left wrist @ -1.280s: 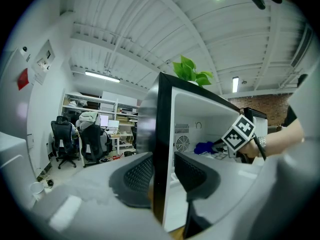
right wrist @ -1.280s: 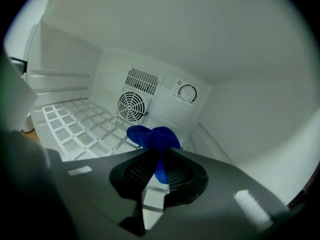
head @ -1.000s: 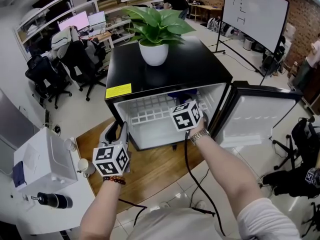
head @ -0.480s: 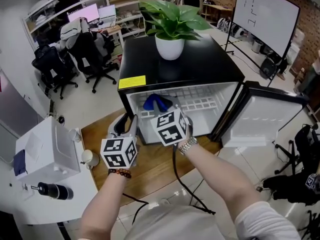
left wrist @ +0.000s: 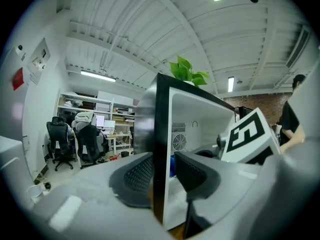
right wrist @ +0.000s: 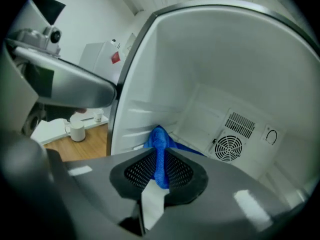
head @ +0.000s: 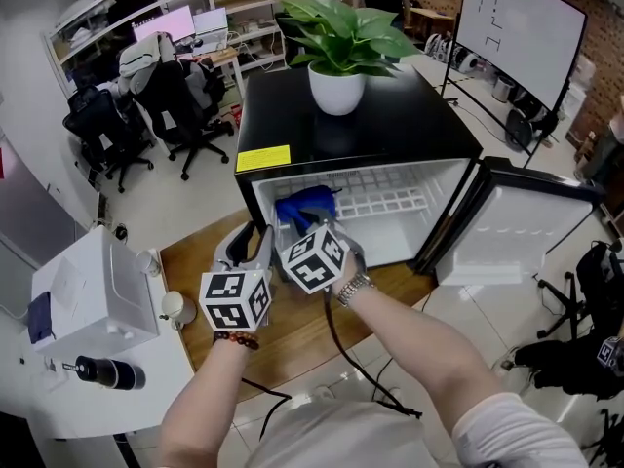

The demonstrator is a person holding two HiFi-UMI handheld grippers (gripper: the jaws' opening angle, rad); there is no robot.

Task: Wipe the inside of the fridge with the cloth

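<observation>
Head view's cube (head: 314,258) hides right fingers (right wrist: 140,171) pinching the cloth (right wrist: 161,159); left fingers (left wrist: 137,176) clamp the fridge wall (left wrist: 161,134).

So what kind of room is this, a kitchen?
Probably an office or lab, not a kitchen: office chairs, computer screens and a big whiteboard stand around the mini fridge.

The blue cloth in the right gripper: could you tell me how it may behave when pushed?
The cloth is probably floppy: it folds and droops past the right gripper, whose jaws pinch it. It looks light and fuzzy, so it likely won't slip. Pushed along the fridge wall, it may bunch up.
</observation>
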